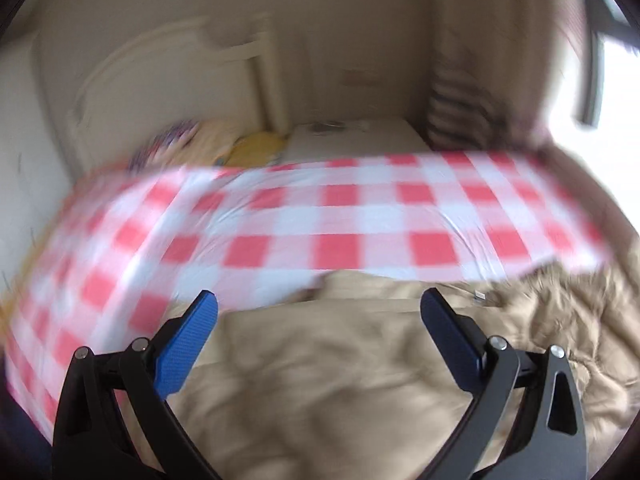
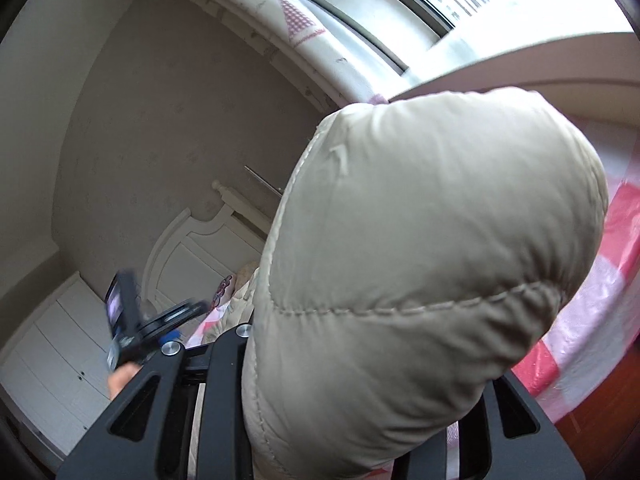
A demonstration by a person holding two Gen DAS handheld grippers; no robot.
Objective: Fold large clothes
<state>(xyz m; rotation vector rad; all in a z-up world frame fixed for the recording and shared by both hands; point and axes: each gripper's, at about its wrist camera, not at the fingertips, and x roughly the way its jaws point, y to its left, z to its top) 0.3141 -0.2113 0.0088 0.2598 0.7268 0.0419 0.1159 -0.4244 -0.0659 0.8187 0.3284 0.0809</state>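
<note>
A beige quilted down coat (image 1: 340, 364) lies crumpled on a bed with a red and white checked cover (image 1: 320, 216). Its fur trim (image 1: 560, 312) spreads to the right. My left gripper (image 1: 319, 308) is open and empty just above the coat, its blue pads (image 1: 180, 352) wide apart. In the right wrist view a puffy part of the coat (image 2: 420, 280) fills the frame and is lifted off the bed. My right gripper's fingers are hidden under this fabric, which rises from between the jaws. The left gripper (image 2: 136, 332) shows blurred at the lower left.
A white headboard (image 1: 160, 92) and pillows (image 1: 240, 144) stand at the far end of the bed. A white bedside cabinet (image 1: 352, 140) sits beside it. A window (image 2: 460, 0) with a curtain lies to the right. A white wardrobe (image 2: 52, 360) stands by the wall.
</note>
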